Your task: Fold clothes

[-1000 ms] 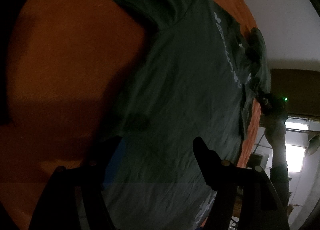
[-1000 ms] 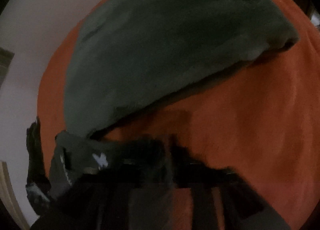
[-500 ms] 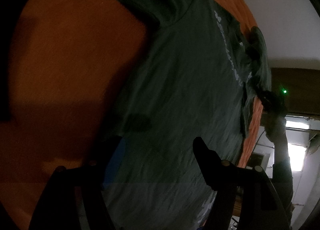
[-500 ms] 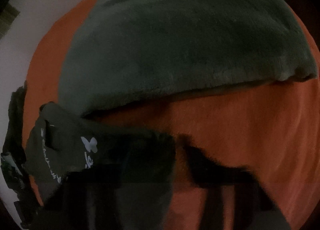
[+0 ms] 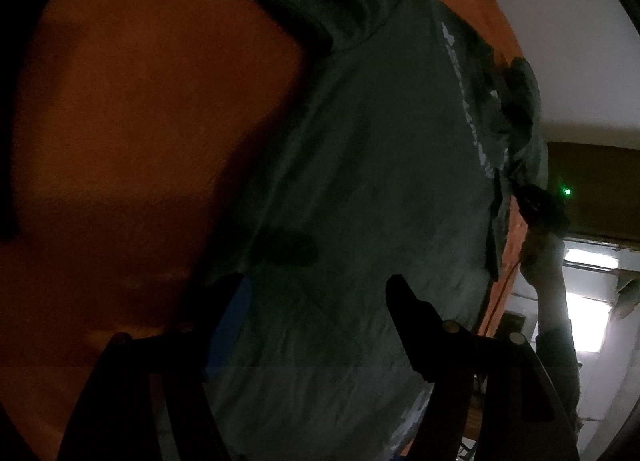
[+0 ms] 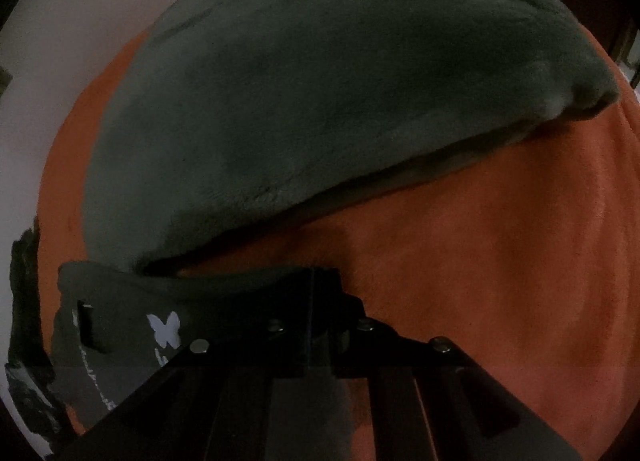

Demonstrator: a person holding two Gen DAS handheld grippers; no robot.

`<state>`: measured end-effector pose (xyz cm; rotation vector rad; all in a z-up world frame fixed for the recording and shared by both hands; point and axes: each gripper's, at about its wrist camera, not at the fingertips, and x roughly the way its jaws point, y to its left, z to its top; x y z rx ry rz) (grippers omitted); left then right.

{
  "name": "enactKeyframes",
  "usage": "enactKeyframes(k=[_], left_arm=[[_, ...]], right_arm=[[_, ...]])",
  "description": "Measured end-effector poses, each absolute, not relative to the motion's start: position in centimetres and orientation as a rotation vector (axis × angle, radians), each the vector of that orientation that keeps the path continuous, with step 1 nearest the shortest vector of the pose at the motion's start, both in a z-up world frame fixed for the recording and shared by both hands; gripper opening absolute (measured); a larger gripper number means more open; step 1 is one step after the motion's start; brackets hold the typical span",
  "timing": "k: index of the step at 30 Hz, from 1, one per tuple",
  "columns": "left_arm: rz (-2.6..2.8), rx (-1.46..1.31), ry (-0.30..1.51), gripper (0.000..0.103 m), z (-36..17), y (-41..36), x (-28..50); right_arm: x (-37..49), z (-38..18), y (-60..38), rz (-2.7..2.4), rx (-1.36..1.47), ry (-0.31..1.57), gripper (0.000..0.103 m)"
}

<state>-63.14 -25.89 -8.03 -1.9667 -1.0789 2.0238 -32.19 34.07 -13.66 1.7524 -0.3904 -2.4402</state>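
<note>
1. Orange cloth (image 5: 140, 109) covers the table; a dark green T-shirt (image 5: 360, 181) lies spread flat across it, filling the centre of both views.
2. Shirt judged light, limp, non-slippery; best taken at a hem, sleeve or collar edge, since a mid-panel pinch would bunch it.
3. Right gripper (image 6: 314, 281), lower centre, has just closed; jaws together on a shirt edge beside the white butterfly print (image 6: 164, 329).
4. Left gripper (image 5: 316, 293) hovers wide open, empty, over the shirt.
5. Dim light, blur; lettering unreadable; far sleeve cut off.
</note>
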Motion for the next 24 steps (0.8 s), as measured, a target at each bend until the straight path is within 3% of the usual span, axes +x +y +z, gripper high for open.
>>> enactKeyframes(k=[2,6,7,9,14,15,18,20,22,24], left_arm=[[2.036,-1.969,-1.069,0.071,-7.8,-25.8,-63.2],[2.046,-1.961,-1.057,0.071,-7.1,-25.6,-63.1],[2.045,-1.952,-1.042,0.071,-6.8,-25.5,-63.1],[2.053,-1.928,-1.001,0.071,-6.1,-25.1,-63.0],[2.071,-1.893,-0.919,0.071,-4.7,-23.8,-62.9],[2.066,-1.892,-0.907,0.071,-4.6,-23.4,-63.0],[2.056,-1.895,-0.878,0.071,-4.4,-22.0,-63.3],[2.041,-1.901,-0.854,0.071,-4.4,-20.8,-63.4],[2.023,-1.907,-0.826,0.071,-4.4,-19.6,-63.5],[2.009,-1.914,-0.785,0.071,-4.4,-18.7,-63.4]], right_arm=[[-31.5,-13.7,34.1,-2.468,1.705,-0.381,0.008],[-29.1,-10.8,36.7,-2.469,1.575,-0.61,0.015],[-27.6,-9.6,37.8,-2.467,1.518,-0.668,0.019],[-24.4,-7.2,39.9,-2.454,1.396,-0.778,0.04],[-16.8,-3.9,44.2,-2.379,1.365,-0.789,0.042],[-18.2,-4.2,40.5,-2.366,1.382,-0.768,0.042],[-12.3,-6.9,38.9,-2.389,1.474,-0.609,0.042],[-9.7,-9.2,37.3,-2.434,1.568,-0.3,0.04],[-8.5,-11.7,35.5,-2.479,1.647,0.115,0.028],[-8.0,-12.6,35.9,-2.545,1.67,0.191,0.028]])
